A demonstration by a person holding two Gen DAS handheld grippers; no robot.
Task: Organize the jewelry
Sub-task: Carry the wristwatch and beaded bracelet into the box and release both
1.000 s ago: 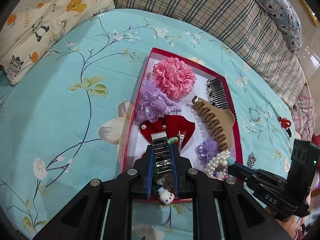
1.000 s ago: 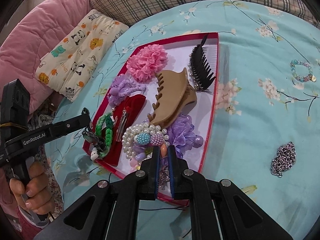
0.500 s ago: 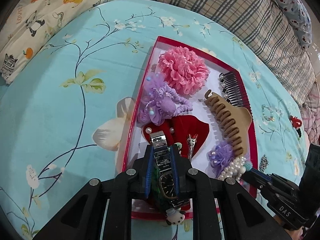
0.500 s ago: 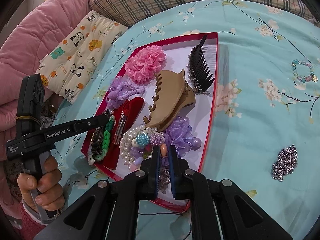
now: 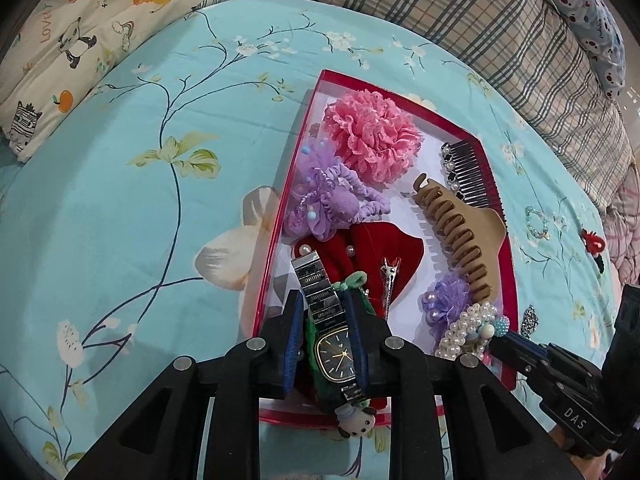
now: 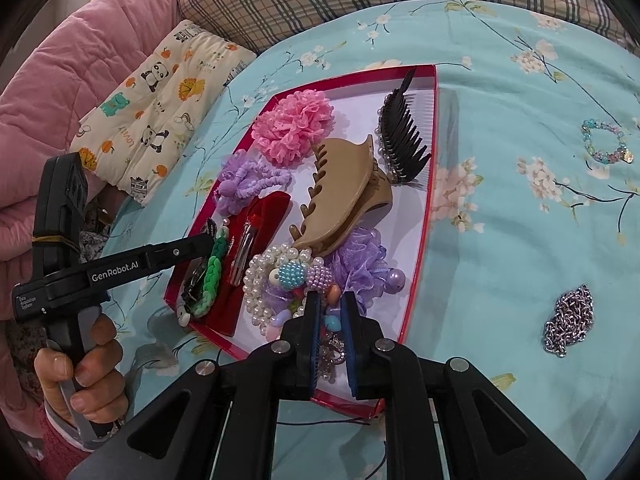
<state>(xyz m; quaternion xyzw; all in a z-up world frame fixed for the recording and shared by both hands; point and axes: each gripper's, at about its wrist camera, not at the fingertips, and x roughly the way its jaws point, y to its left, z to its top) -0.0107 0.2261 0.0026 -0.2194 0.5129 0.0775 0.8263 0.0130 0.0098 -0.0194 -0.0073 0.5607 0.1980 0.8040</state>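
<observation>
A red-rimmed tray (image 5: pixel 280 216) on the bed holds hair pieces and jewellery. My left gripper (image 5: pixel 322 300) hangs over its near-left corner with its jaws opening. A silver watch with a dark face (image 5: pixel 334 354) lies between them on a green braided band (image 6: pixel 212 276), and a gap shows beside the left pad. My right gripper (image 6: pixel 330 320) is over the tray's near-right end, its jaws also opening. A sparkly silver piece (image 6: pixel 330 354) and coloured beads lie loose between its pads. A hand (image 6: pixel 84 368) grips the left tool's handle.
In the tray lie a pink scrunchie (image 5: pixel 372 136), a tan claw clip (image 5: pixel 460 228), a black comb (image 6: pixel 404 136) and pearl bracelets (image 6: pixel 272 276). A silver chain (image 6: pixel 568 320) and a beaded bracelet (image 6: pixel 604 146) lie on the blue sheet to the right. Pillows border the bed.
The left gripper came lower over the tray and its jaws spread, so the watch now rests on the green band. The right jaws widened a little around the sparkly piece.
</observation>
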